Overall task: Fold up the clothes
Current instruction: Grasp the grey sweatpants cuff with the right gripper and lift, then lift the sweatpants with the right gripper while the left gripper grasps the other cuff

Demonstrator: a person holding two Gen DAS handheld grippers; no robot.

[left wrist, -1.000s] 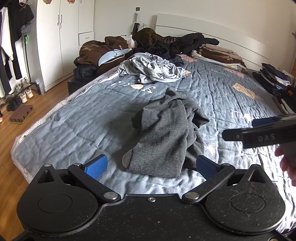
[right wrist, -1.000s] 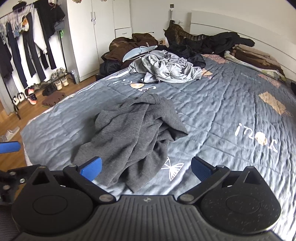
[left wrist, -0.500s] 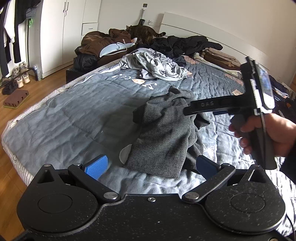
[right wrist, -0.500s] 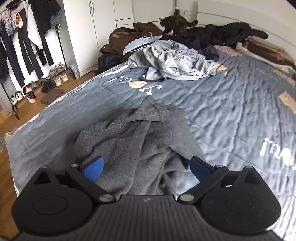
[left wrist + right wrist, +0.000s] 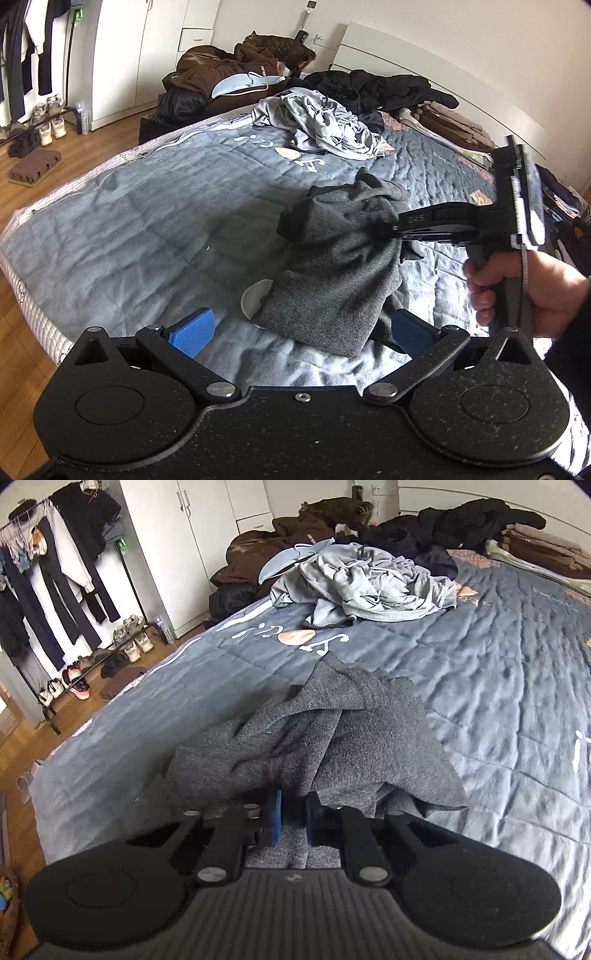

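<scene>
A crumpled dark grey sweater [image 5: 332, 266] [image 5: 314, 731] lies in the middle of the blue-grey quilted bed [image 5: 140, 221]. My right gripper [image 5: 293, 818] is shut on a bunched fold of the sweater, its blue pads [image 5: 275, 818] close together with grey cloth pinched between them. In the left wrist view that gripper [image 5: 393, 229] reaches in from the right, held by a hand [image 5: 532, 291], its tip buried in the sweater's upper part. My left gripper [image 5: 301, 330] stands open just short of the sweater's near hem, with nothing between its pads.
A light grey garment heap [image 5: 325, 125] [image 5: 369, 579] lies farther up the bed, with brown and black clothes [image 5: 221, 74] behind it and a cat [image 5: 336, 509] at the head. Folded stacks [image 5: 454, 122] line the right side. A clothes rack and shoes [image 5: 55, 609] stand on the wooden floor, left.
My right gripper went from wide open above the sweater to shut on a fold of it. The left gripper stayed open, and its view swung a little to the left.
</scene>
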